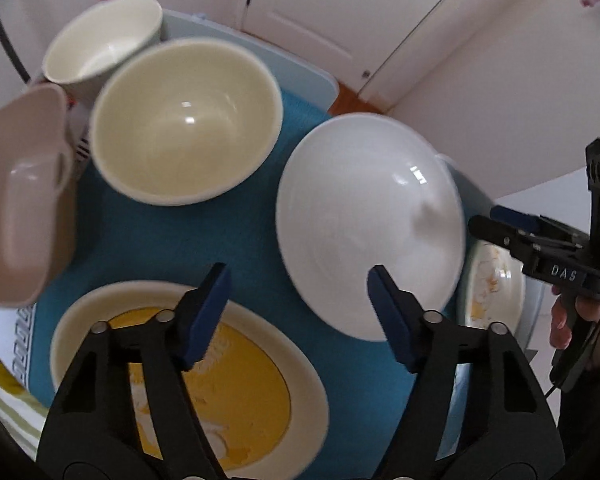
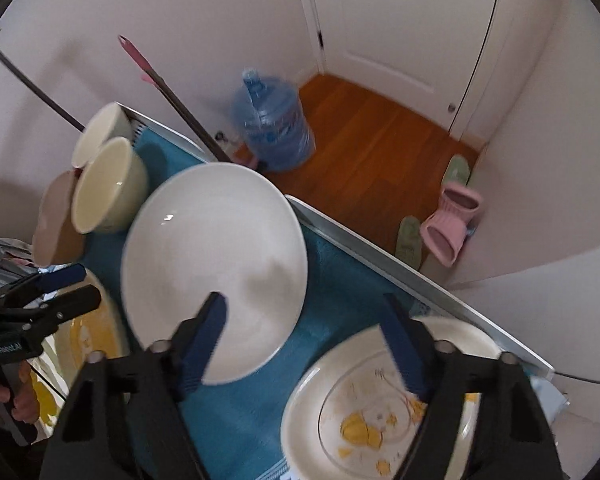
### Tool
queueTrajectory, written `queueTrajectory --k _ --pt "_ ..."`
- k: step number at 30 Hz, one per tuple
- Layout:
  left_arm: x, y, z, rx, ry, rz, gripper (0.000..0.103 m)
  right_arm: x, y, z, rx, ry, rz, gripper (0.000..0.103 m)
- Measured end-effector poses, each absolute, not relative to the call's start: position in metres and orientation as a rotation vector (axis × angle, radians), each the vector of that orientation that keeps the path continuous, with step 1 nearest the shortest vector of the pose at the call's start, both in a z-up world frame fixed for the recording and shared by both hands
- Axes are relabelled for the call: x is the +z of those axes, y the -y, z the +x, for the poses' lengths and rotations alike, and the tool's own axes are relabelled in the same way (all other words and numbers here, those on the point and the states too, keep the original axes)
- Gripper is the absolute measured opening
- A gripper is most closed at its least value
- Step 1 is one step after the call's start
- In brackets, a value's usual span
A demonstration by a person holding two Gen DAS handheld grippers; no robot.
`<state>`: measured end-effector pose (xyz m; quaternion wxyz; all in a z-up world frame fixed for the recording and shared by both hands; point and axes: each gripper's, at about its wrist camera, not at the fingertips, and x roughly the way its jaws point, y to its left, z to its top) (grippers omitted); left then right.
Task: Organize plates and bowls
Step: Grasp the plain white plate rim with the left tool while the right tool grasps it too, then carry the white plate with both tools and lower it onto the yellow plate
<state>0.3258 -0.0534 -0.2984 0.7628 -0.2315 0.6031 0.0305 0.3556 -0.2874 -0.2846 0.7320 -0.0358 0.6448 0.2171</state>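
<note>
White plate (image 1: 370,224): plain, lying on the blue mat (image 1: 220,248) near the middle of the desk (image 2: 420,276); also seen from the right wrist (image 2: 216,268).
Yellow-centred plate (image 1: 188,376): cream rim, yellow middle, on the mat directly below the left gripper (image 1: 300,312).
Duck-print plate (image 2: 372,412): cream with yellow figures, at the desk's near right corner, under the right gripper (image 2: 304,340); from the left wrist only a sliver of it (image 1: 496,292) shows past the white plate.
Large cream bowl (image 1: 186,120): upright on the mat, behind the yellow-centred plate and left of the white plate; in the right wrist view (image 2: 108,188) it stands just beyond the white plate.
Second cream bowl (image 1: 104,40): behind the large one, touching or nearly so; blur leaves that unclear.
Pink-brown bowl (image 1: 24,196): at the left edge of the mat, beside the large cream bowl.
Left gripper jaws: parted, nothing between the blue pads (image 1: 208,320); they hang above the gap between the yellow-centred plate and the white plate.
Right gripper jaws: parted, gripping nothing; 1 pad (image 2: 204,340) lies over the white plate's near edge, the other over the duck-print plate.
Hands: a hand (image 1: 580,320) holds the right gripper's handle at the edge of the left wrist view.
Floor: wooden boards (image 2: 372,148) beyond the desk, with a blue water jug (image 2: 274,128), pink slippers (image 2: 452,220) and a white door (image 2: 388,20).
</note>
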Motion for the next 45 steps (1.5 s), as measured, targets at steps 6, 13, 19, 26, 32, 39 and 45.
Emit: queueTrajectory --k 6,13,19,26,32,39,45 --pt "-0.321 0.057 0.338 0.044 -1.367 -0.490 0.050 -0.315 0.282 0.367 0.484 -1.469 -0.093 0.053" --pt "-0.332 0.064 0.341 0.033 -1.391 -0.483 0.035 -0.326 0.278 0.368 0.522 -1.494 -0.108 0.034" --pt "-0.335 0.067 0.345 0.035 -1.399 -0.477 0.017 -0.332 0.276 0.367 0.546 -1.501 -0.082 0.019" --pt "-0.331 0.077 0.344 0.029 -1.385 -0.434 0.015 -0.330 0.276 0.365 0.558 -1.486 -0.060 0.017" --pt "-0.327 0.088 0.345 0.037 -1.360 -0.397 0.015 -0.328 0.278 0.362 0.573 -1.468 -0.047 0.017" --pt "-0.309 0.098 0.340 0.028 -1.310 -0.347 0.015 -0.320 0.286 0.353 0.567 -1.433 -0.016 0.017" --pt "-0.279 0.101 0.327 0.021 -1.259 -0.349 0.015 -0.295 0.291 0.338 0.566 -1.375 -0.003 0.017"
